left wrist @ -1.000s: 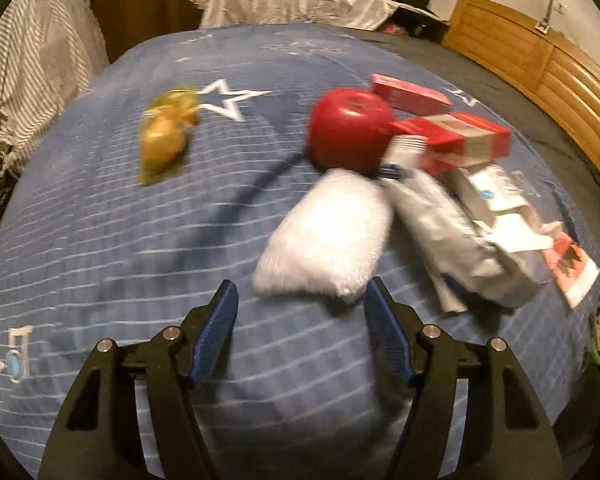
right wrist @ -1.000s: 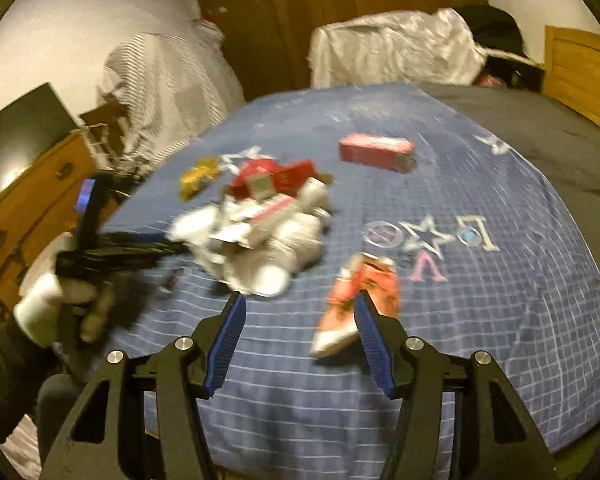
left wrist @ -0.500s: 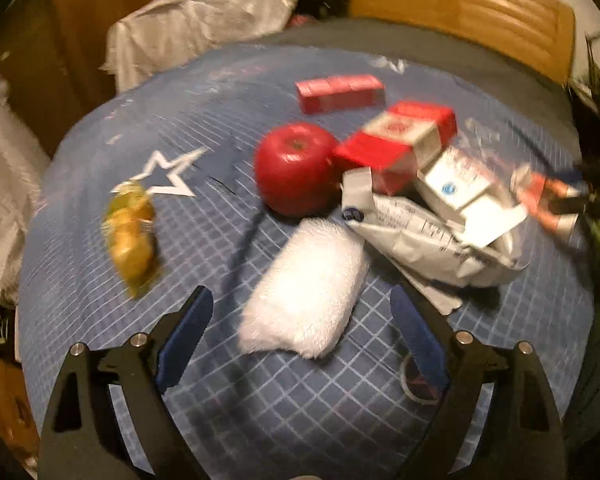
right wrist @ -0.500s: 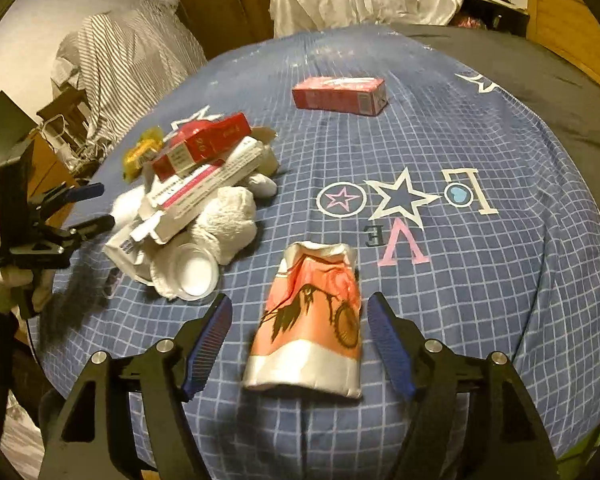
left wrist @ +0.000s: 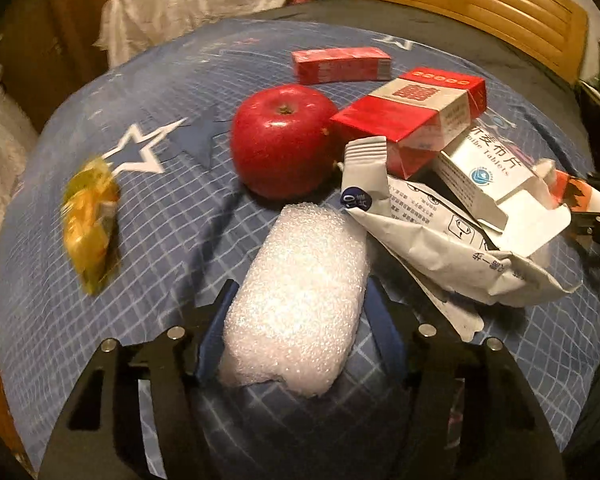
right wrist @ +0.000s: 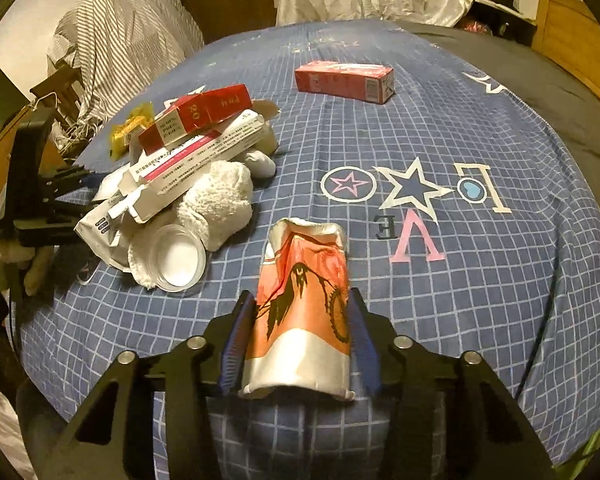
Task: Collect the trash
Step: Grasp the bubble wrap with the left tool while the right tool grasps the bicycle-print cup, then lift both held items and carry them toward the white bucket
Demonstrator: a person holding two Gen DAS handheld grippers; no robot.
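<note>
Left hand-held gripper is closing on the bubble-wrap roll, its long axis running straight ahead between the jaws; right hand-held gripper likewise closes on the crushed paper cup.

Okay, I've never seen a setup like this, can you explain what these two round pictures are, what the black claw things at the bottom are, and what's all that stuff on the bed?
No robot here: a person holds a two-finger gripper in each hand, and each gripper carries a wide-angle camera looking along its fingers. So one picture looks out from the left gripper, the other from the right gripper.

Both look down on a blue checked bedspread strewn with litter. The left jaws are closing around a white bubble-wrap roll; behind it lie a red apple, red cartons, a white tablet box and a yellow wrapper. The right jaws are closing around a crushed orange paper cup.

The right view also shows the left gripper and gloved hand.
</note>
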